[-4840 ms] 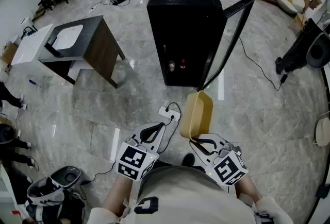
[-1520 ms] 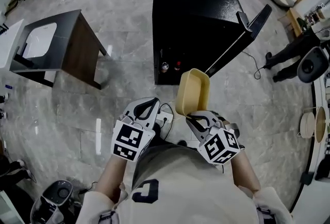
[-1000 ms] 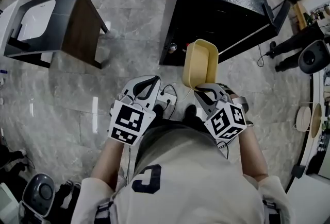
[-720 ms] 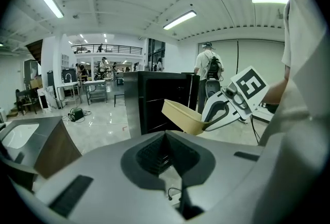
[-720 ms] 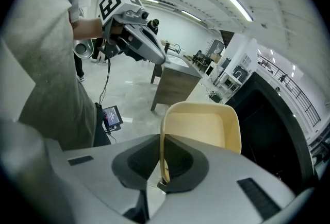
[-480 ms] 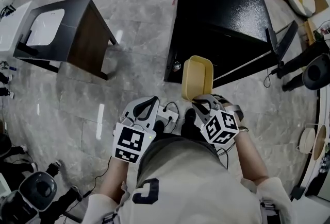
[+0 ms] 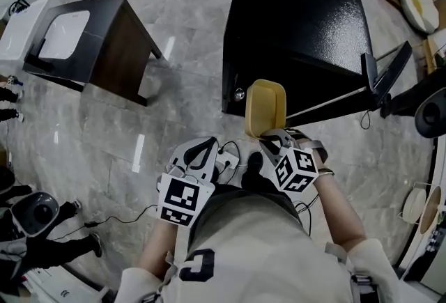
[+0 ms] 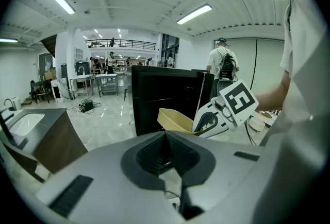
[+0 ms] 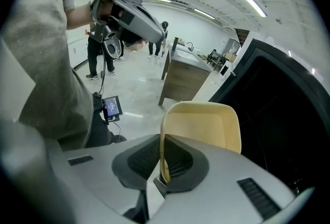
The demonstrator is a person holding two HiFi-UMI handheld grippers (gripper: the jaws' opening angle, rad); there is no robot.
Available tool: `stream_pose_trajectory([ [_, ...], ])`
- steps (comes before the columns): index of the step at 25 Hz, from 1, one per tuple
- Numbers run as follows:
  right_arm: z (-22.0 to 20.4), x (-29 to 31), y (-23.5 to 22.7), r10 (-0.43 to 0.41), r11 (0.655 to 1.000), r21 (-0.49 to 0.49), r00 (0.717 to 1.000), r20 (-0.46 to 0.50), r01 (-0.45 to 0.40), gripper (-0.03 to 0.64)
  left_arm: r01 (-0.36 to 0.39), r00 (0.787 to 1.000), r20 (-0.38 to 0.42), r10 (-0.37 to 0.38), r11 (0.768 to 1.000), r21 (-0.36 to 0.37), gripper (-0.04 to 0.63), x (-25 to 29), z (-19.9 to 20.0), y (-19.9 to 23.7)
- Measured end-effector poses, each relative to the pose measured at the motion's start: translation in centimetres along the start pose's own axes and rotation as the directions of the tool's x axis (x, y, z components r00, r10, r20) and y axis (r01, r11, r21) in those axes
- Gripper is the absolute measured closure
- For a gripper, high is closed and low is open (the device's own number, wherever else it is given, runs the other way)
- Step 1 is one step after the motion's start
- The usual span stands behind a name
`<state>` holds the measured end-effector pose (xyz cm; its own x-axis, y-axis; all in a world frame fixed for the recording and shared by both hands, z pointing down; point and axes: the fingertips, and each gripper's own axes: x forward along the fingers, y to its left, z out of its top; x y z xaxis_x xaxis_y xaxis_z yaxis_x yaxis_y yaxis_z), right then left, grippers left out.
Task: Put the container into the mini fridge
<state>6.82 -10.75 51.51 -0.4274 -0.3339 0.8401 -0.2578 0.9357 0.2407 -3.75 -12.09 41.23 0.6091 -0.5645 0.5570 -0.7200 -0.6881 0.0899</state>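
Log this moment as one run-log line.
right gripper: shut on container rim | left gripper: shut, empty | mini fridge: door open | container: at fridge front, not inside
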Motion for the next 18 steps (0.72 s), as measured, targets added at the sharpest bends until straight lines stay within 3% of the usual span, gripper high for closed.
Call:
stream_pose_trajectory([
  [11,-2.8,4.2,-2.1,0.016,0.999,-0.042,0.999,-0.048,-0.018,0.58,-0.107,0.992,-0.055,0.111,0.992,0.069,0.54,0.5,-1.3,1.1],
  [18,-3.8,7.0,-4.0,0.021,0.999,-0.034,0.997,-0.069,-0.024,0.58,-0.115,0.99,-0.077,0.118,0.993,0.039,0.54,0.7,-1.9,1.8],
])
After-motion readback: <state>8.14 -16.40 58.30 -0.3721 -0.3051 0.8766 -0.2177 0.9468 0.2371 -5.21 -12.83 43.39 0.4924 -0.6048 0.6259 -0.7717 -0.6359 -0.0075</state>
